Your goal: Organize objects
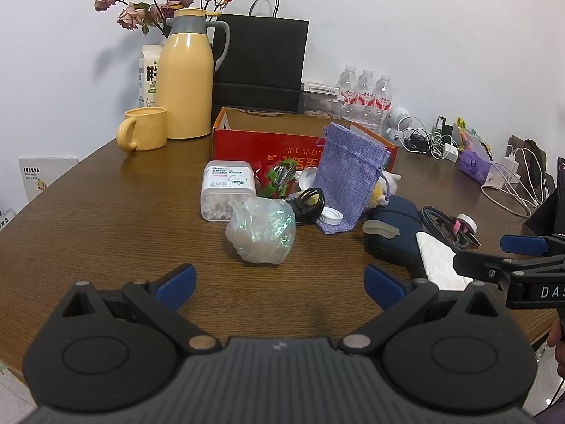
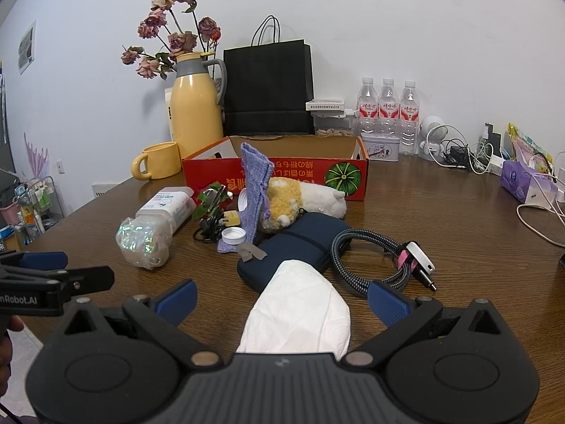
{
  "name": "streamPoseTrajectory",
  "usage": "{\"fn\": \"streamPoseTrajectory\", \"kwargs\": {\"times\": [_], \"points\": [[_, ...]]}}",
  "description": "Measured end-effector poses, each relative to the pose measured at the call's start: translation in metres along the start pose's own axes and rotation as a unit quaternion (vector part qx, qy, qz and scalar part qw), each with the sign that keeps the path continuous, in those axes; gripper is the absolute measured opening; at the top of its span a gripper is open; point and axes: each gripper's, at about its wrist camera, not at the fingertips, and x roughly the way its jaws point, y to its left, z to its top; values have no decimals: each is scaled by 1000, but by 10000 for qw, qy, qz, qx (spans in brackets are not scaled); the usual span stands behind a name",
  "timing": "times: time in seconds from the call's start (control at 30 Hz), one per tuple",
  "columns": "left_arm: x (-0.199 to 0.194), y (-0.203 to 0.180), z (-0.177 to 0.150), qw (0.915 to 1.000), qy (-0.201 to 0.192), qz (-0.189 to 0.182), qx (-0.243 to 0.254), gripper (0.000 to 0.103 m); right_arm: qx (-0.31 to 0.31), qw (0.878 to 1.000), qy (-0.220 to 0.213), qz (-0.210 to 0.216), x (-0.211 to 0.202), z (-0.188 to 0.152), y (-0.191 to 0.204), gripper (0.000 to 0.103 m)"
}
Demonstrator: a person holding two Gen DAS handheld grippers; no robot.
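A red cardboard box stands open mid-table. In front of it lies a pile: a purple cloth pouch, a cotton-swab jar, a crumpled iridescent bag, a plush toy, a navy case, a braided cable and a white tissue. My left gripper is open and empty, just short of the bag. My right gripper is open, its jaws on either side of the tissue.
A yellow thermos, yellow mug, black paper bag and dried flowers stand behind the box. Water bottles, a tin, a white speaker and tangled chargers line the back right. The table edge curves off at the left.
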Motion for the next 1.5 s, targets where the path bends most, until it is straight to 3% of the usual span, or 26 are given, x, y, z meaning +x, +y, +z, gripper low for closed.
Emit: {"fn": "streamPoseTrajectory", "kwargs": {"times": [1.5], "points": [[16, 6, -2, 9998, 146, 77, -53, 103, -44, 9998, 159, -86, 14, -7, -9, 103]]}}
